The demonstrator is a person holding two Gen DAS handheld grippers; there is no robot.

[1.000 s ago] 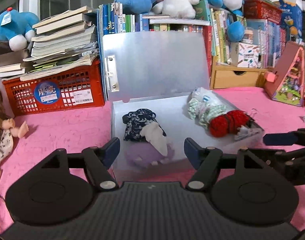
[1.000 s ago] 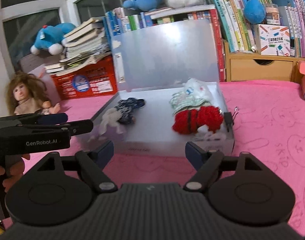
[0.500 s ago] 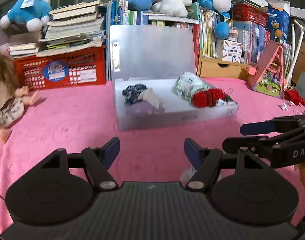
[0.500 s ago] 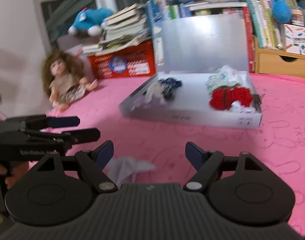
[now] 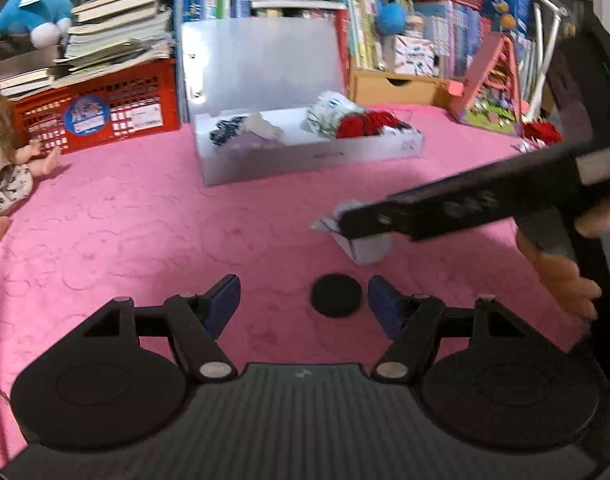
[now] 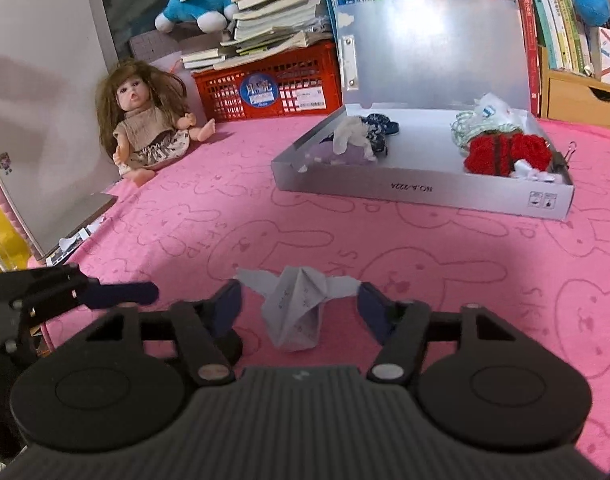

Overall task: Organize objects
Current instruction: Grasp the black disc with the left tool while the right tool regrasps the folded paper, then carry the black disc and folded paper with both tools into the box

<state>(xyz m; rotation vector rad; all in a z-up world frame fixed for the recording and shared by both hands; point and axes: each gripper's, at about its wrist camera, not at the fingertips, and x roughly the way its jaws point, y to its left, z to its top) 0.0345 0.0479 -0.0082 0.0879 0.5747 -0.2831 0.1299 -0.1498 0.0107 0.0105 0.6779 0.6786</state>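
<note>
Right gripper [image 6: 299,306] is seen closing around a folded paper piece [image 6: 295,312] at lower centre, not yet pinched, while left gripper [image 5: 303,306] is held half-open, empty, beside a black disc [image 5: 336,295].

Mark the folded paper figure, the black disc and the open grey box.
Folded paper figure [image 6: 295,312], right wrist view: centre of its folded body.
Black disc [image 5: 336,295], left wrist view: centre of its top face.
Open grey box [image 6: 425,190], right wrist view: front wall, by the printed label.

Right tool [image 6: 299,306] closing — left tool [image 5: 303,304] agape
</note>
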